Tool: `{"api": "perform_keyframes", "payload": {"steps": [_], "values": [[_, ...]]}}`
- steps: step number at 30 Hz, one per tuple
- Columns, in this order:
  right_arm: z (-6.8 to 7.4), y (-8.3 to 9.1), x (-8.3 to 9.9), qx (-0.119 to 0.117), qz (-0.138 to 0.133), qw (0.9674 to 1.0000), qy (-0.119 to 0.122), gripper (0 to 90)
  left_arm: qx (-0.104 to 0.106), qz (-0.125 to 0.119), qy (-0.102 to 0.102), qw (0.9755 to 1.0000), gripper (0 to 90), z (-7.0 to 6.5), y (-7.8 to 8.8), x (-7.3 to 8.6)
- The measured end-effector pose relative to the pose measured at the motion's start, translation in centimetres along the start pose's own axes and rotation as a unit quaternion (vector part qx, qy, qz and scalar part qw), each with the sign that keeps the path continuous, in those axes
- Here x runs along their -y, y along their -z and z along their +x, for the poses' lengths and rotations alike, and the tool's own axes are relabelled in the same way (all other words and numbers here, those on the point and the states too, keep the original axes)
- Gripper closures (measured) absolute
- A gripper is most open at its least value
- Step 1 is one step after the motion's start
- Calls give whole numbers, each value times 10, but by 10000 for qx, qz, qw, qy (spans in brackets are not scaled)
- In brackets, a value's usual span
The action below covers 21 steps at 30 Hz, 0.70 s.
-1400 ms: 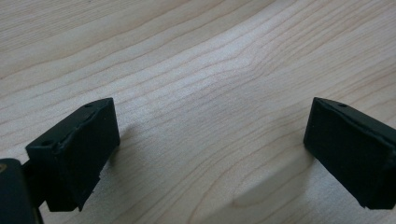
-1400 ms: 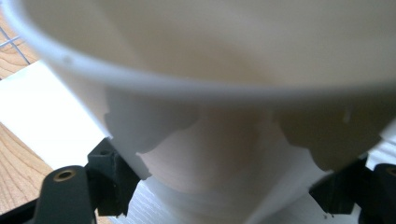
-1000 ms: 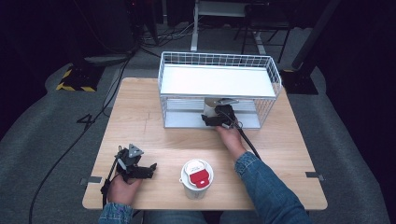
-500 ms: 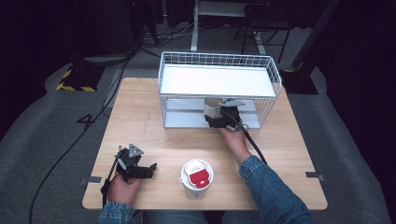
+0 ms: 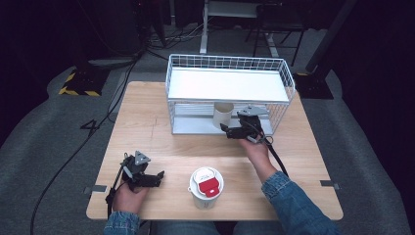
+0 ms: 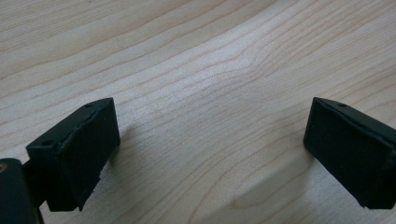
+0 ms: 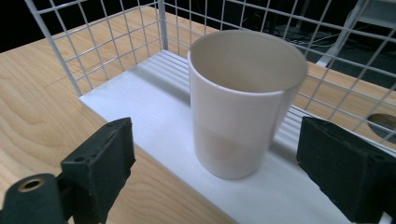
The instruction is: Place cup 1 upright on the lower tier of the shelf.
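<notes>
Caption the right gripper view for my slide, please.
Open hand-held gripper facing an empty white cup standing on the lower shelf of a wire rack.

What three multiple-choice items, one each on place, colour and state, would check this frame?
1. Where does the open white cup stand?
A. on the rack's lower shelf
B. on the top shelf
C. on the floor

2. What colour is the lid of the cup near the table's front edge?
A. blue
B. red and white
C. green

3. How is the right gripper?
A. clamped on the cup
B. open, off the cup
C. holding a lid

Answers: A, the cup sits on the lower shelf; B, the lid shows red on white; B, the jaws stand apart, clear of the cup.
</notes>
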State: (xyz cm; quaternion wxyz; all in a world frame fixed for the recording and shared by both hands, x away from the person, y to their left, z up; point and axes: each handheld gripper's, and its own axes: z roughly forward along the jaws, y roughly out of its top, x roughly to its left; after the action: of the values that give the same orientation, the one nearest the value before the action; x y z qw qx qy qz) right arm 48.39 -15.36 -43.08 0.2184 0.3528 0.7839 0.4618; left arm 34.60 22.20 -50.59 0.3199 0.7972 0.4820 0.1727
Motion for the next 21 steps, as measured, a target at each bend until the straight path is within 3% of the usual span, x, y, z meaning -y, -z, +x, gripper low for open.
{"api": "perform_keyframes", "payload": {"steps": [8, 11, 21], "values": [[-7, 28, 0, -88, 9, 10000, -41, 121, 4, 39, -31, 10000, 42, 0, 1, 0], [-10, 41, 0, -164, 117, 9998, 63, 121, 5, 11, -25, 10000, 42, 0, 1, 1], [-16, 76, 5, -289, 107, 9994, 143, 149, 6, 23, -30, 10000, 41, 0, 1, 0]]}}
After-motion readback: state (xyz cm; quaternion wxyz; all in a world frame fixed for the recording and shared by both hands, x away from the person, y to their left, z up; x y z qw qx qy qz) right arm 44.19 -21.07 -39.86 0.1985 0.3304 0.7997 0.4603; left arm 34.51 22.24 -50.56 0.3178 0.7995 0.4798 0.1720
